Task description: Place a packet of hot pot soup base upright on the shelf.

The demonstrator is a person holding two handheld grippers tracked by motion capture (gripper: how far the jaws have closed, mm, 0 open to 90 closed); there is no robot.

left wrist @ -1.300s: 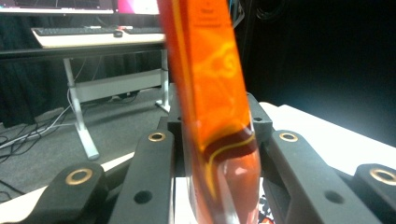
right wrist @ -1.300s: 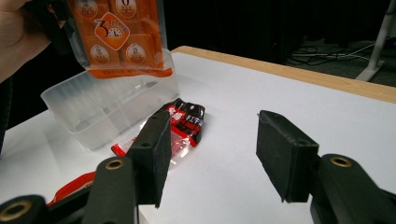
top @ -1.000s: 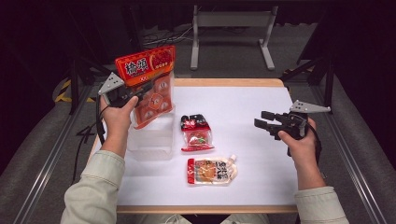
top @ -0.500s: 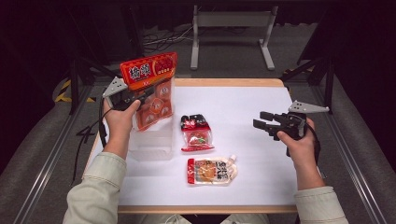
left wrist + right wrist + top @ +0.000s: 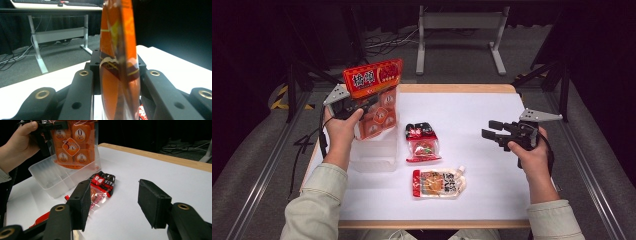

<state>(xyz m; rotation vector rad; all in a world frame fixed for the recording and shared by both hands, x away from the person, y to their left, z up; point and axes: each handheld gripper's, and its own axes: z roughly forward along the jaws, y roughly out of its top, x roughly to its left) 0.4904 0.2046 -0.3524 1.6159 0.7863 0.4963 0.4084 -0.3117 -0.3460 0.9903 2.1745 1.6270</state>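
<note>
1. The left gripper [image 5: 362, 104] has its black fingers [image 5: 83, 82] closed on the tall orange plastic snack bag with a red header [image 5: 374, 102] — the left gripper view shows the bag edge-on, pinched between the two sides.
2. The bag hangs upright from that grip, its lower end over the clear rectangular plastic container [image 5: 374, 152] at the left of the desk [image 5: 472, 120]; whether it touches the container I cannot tell.
3. The right gripper [image 5: 492, 131] has its fingers [image 5: 81, 202] parted with nothing between them — in its own view, bare white desk shows through the gap.
4. It is held above the right part of the desk, well apart from the bag, pointing toward the middle.
5. Just beside the container lies a small black-and-red snack packet [image 5: 422, 142].
6. Nearer the person lies a flat spouted pouch with red and orange print [image 5: 438, 183].
</note>
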